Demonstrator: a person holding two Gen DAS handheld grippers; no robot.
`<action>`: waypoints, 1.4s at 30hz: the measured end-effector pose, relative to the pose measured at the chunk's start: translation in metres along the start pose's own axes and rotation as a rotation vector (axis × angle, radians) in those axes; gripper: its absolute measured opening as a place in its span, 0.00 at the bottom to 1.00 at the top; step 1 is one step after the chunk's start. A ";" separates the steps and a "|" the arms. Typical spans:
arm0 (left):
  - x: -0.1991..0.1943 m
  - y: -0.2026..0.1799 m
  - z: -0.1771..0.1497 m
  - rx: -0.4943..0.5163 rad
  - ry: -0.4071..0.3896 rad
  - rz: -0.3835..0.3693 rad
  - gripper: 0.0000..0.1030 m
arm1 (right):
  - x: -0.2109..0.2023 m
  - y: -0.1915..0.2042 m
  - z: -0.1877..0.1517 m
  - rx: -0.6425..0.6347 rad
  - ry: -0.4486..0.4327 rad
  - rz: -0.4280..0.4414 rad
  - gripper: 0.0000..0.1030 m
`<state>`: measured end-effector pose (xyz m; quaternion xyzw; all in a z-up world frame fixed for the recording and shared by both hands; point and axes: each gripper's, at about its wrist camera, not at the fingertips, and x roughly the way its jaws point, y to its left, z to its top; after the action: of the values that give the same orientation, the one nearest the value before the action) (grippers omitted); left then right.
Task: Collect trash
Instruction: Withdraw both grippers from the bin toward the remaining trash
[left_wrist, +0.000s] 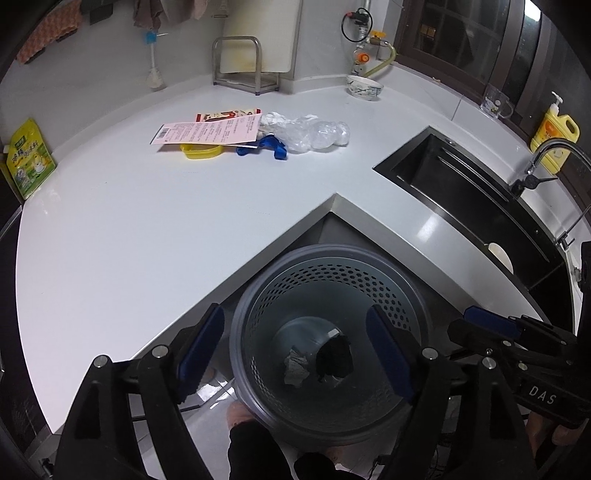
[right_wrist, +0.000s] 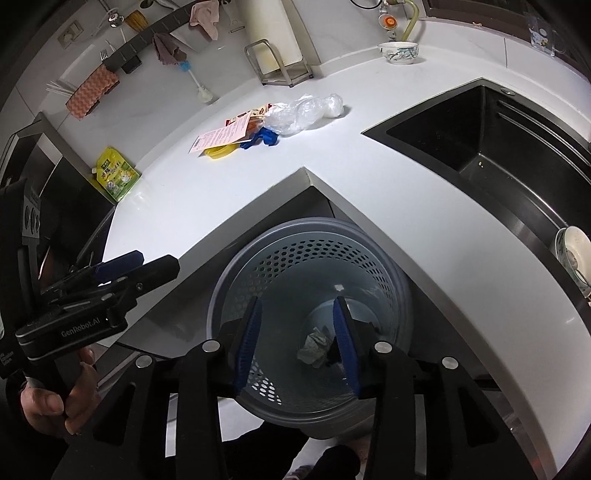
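Observation:
A grey perforated trash bin stands on the floor in the counter's inner corner. Inside lie a crumpled grey paper and a black scrap. My left gripper is open and empty above the bin. My right gripper is open and empty above the bin too. On the counter, far side, lie a pink paper sheet, a yellow lid, a blue scrap and a clear plastic bag.
A black sink is set in the counter at right, with a faucet and yellow soap bottle. A green pouch stands at left. A bowl and metal rack sit at the back.

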<state>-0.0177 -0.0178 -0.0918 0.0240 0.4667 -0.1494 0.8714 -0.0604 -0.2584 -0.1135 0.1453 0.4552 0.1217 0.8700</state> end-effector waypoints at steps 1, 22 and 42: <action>-0.001 0.001 0.001 -0.002 -0.001 0.002 0.75 | 0.001 0.001 0.000 -0.002 0.002 0.000 0.38; -0.011 0.062 0.068 -0.052 -0.095 0.072 0.84 | 0.017 0.021 0.065 0.025 -0.073 0.004 0.52; 0.043 0.136 0.143 0.006 -0.094 0.064 0.85 | 0.080 0.040 0.147 0.168 -0.112 -0.063 0.55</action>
<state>0.1586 0.0754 -0.0597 0.0344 0.4236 -0.1238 0.8967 0.1027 -0.2146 -0.0797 0.2100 0.4190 0.0475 0.8821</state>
